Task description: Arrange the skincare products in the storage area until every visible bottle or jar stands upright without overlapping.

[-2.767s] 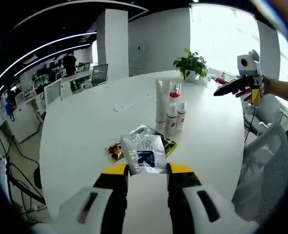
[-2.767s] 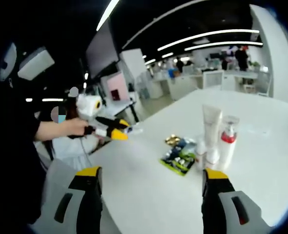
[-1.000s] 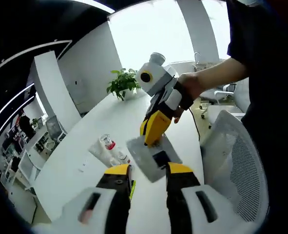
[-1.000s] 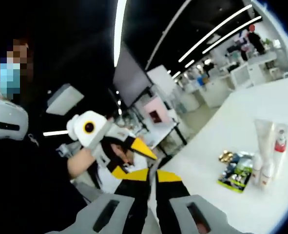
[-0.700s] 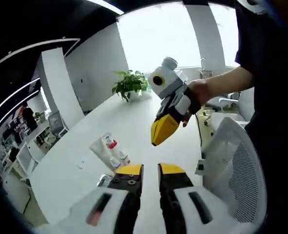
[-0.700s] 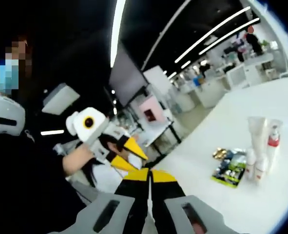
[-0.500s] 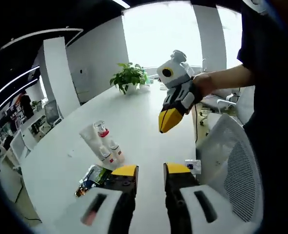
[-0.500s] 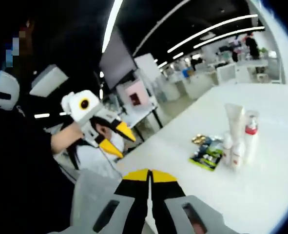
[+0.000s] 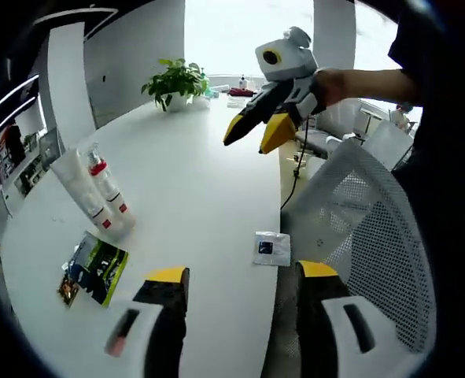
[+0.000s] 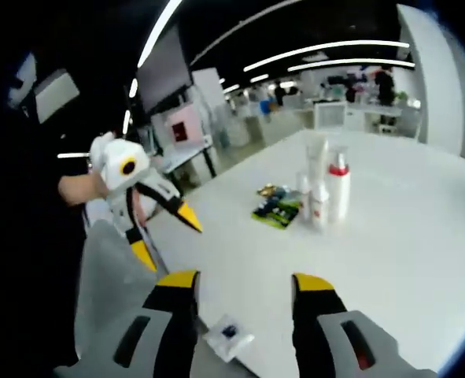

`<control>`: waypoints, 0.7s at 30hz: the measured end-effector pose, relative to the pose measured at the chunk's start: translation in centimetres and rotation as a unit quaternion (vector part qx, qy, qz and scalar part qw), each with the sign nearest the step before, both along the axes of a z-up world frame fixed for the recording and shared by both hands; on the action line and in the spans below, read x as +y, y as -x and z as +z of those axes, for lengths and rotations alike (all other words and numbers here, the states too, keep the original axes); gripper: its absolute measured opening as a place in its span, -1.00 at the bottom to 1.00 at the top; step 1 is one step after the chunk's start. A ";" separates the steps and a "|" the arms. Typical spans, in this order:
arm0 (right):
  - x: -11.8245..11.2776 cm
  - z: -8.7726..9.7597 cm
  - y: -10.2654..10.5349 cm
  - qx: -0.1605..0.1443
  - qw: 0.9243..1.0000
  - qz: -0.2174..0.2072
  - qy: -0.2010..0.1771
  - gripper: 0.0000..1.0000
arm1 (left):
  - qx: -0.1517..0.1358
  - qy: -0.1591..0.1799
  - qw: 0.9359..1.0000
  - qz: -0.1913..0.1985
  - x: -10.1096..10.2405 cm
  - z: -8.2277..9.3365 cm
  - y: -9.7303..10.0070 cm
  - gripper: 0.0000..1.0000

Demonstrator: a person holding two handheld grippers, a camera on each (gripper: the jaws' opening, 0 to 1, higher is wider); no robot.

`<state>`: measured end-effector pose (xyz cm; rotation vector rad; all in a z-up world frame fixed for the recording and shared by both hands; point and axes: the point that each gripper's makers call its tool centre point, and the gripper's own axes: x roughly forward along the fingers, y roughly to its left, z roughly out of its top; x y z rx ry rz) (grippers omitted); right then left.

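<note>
The left gripper (image 9: 236, 277) and the right gripper (image 10: 244, 283) both stand wide open, holding nothing. The small sachet (image 9: 271, 247) lies flat at the table (image 9: 193, 181) edge (just ahead of both), well apart from the upright bottles (image 9: 98, 197).

Table (image 9: 208, 197): smooth white top, faint sheen. Chair back (image 9: 358, 213): pale open-weave mesh; sachet (image 9: 271, 247) at the table edge and packets (image 9: 94, 268) look like glossy film. Bottles (image 10: 326, 193): white plastic, one with a red collar; gripper jaws matt black plastic with yellow tips
</note>
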<state>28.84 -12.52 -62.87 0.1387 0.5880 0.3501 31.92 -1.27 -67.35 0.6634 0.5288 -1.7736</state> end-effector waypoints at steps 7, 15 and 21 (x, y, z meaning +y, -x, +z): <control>-1.1 1.2 0.6 -0.022 0.999 -0.030 0.016 0.62 | -0.001 -0.022 1.000 -0.004 -0.9 -2.4 1.6 0.50; -1.9 2.0 3.0 -0.028 0.997 -0.066 0.014 0.56 | -0.010 -0.033 0.999 -0.023 -2.2 -5.6 4.2 0.55; -3.2 2.2 5.2 -0.030 0.995 -0.098 0.014 0.54 | -0.045 -0.019 0.998 -0.044 -3.5 -7.1 5.2 0.58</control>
